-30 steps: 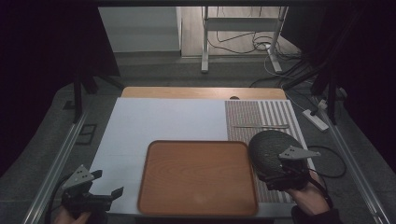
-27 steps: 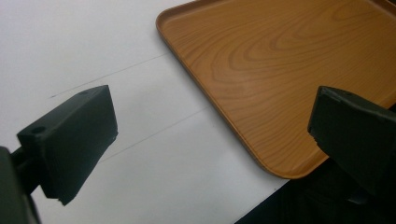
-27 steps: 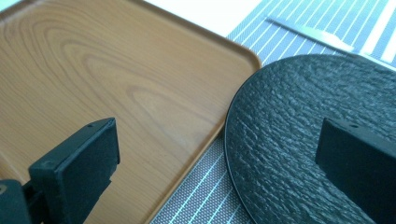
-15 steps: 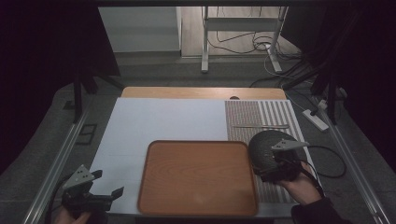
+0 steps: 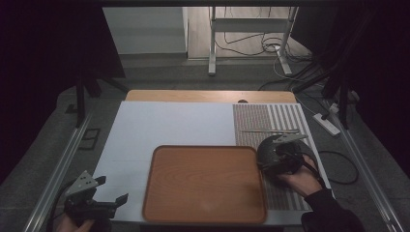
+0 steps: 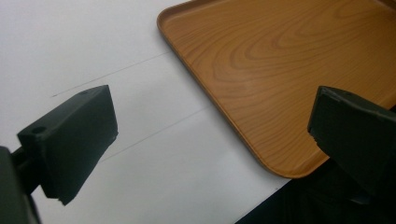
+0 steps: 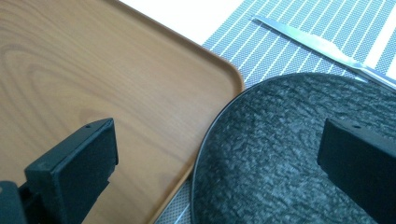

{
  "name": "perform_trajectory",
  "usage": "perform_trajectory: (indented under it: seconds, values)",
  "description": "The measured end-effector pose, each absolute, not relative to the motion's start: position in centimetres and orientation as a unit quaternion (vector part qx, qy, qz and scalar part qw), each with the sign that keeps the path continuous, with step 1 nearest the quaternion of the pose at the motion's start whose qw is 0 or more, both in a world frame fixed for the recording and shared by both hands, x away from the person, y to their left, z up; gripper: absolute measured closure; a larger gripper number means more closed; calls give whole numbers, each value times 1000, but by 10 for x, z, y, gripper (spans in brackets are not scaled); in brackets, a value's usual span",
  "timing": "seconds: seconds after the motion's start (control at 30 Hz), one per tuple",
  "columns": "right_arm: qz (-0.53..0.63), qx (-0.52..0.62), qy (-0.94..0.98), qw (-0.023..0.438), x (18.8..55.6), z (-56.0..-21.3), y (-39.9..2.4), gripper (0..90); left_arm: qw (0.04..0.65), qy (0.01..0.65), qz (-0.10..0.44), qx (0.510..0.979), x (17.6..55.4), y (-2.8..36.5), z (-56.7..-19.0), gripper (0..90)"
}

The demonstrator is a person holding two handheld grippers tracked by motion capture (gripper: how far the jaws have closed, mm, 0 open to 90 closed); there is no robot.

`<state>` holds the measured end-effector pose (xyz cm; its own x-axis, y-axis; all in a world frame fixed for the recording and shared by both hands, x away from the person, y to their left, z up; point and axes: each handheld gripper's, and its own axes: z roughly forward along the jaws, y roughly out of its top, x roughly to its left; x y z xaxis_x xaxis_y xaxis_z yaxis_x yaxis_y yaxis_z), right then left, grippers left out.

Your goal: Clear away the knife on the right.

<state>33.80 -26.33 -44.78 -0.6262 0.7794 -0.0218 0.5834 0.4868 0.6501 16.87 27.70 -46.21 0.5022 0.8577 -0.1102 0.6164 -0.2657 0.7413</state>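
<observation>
White tabletop (image 5: 159,125) carries a rounded wooden tray (image 5: 205,183); right tool (image 7: 219,163), jaws apart, straddles a mottled dark plate (image 7: 289,154).

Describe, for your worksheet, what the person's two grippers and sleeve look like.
Both the left gripper and the right gripper are black, each topped by a grey three-cornered plate. Their blocky black jaws have small holes near the tips. A black cable trails from the right one. The right arm wears a dark sleeve.

Wood-grain tray (image 7: 93,70) with smooth satin sheen, dark plate (image 7: 285,154) mottled, rough and matt, my right gripper (image 7: 219,172) in matt black plastic, woven striped placemat (image 7: 299,32), thin shiny metal utensil (image 7: 322,46), smooth white matt tabletop (image 6: 93,56)
</observation>
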Motion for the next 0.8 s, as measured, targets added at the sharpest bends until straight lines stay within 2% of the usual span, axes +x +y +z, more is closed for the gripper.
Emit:
perform_trajectory:
  seconds: [0.8]
  values:
    - [276, 415, 850, 171, 391, -460, -251, 0, 381, 473, 157, 779, 169, 278, -462, 17]
